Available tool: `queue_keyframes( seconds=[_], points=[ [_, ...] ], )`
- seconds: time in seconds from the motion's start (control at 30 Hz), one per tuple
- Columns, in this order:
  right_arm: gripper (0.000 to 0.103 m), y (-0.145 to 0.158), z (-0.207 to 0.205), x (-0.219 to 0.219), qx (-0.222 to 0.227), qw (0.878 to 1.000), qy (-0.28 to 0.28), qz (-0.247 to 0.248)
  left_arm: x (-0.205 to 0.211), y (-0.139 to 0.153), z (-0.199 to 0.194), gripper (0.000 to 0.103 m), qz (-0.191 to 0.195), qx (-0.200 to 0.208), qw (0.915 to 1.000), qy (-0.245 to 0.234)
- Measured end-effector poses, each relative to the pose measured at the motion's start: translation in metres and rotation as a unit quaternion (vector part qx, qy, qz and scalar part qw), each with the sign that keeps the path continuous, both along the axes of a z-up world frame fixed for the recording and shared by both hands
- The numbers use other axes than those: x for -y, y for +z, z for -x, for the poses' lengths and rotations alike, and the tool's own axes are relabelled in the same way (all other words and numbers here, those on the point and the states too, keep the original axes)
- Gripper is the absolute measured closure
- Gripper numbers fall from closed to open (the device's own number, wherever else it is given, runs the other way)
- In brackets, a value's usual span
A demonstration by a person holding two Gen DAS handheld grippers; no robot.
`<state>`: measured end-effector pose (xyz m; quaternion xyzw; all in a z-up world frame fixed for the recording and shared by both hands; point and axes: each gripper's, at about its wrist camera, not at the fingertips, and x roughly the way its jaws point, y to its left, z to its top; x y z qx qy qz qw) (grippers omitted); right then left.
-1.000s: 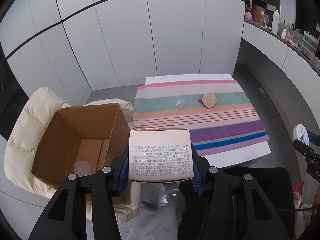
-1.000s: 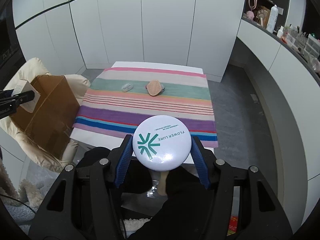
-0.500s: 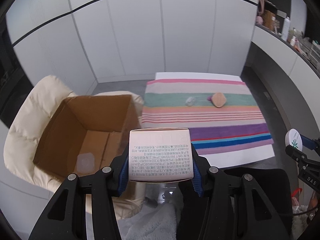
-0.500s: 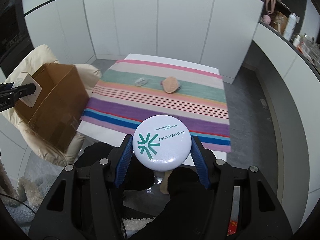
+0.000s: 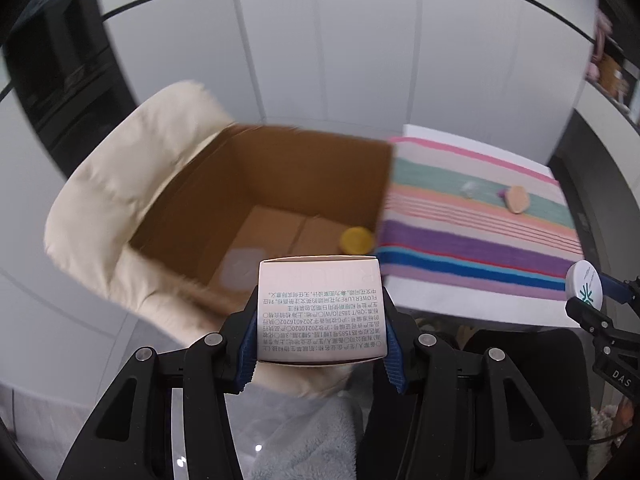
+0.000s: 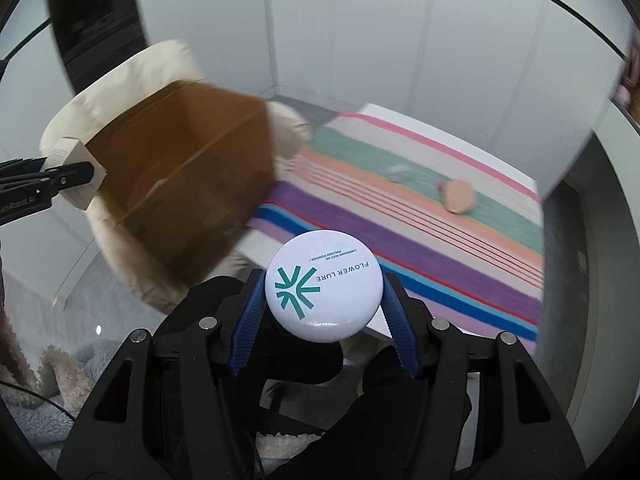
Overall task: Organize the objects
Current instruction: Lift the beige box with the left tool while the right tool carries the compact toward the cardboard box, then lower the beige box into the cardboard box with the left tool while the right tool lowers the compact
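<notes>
Left gripper [image 5: 320,320] is clamped on a small printed carton [image 5: 320,312], held just in front of the open cardboard box [image 5: 280,184] that sits on a cream padded chair [image 5: 120,200]; a yellow round thing [image 5: 356,240] lies on the box floor. Right gripper [image 6: 324,304] is clamped on a white round compact [image 6: 324,284] marked FLOWER LURE, above the near edge of the striped cloth [image 6: 440,232]. A tan pad [image 6: 460,196] and a small clear item [image 6: 398,172] lie apart on the cloth's green stripe.
</notes>
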<state>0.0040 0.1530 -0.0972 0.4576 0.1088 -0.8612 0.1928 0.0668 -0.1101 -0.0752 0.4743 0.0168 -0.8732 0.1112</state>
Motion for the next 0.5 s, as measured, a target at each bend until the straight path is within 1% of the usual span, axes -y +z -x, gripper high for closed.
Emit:
queue_keyframes(
  seconds=[0.13,0.27,0.33,0.37,0.5],
  points=[
    [0.043,-0.005,-0.006,0.041,0.004,0.999,0.046,0.001,0.034,-0.009,-0.021,0.051,-0.008,0.009,0.9992,0.038],
    [0.043,-0.008,-0.012,0.086,0.006,0.995,0.095,0.0,0.065,-0.015,-0.043,0.051,-0.013,0.014,0.997,0.075],
    [0.043,-0.009,-0.015,0.101,0.008,0.994,0.113,0.001,0.078,-0.016,-0.051,0.051,-0.014,0.015,0.9956,0.091],
    [0.043,-0.01,-0.018,0.115,0.009,0.992,0.128,0.0,0.083,-0.016,-0.054,0.051,-0.014,0.015,0.9951,0.097],
    [0.043,-0.011,-0.022,0.14,0.01,0.988,0.154,0.0,0.1,-0.019,-0.059,0.051,-0.021,0.018,0.9931,0.114]
  ],
)
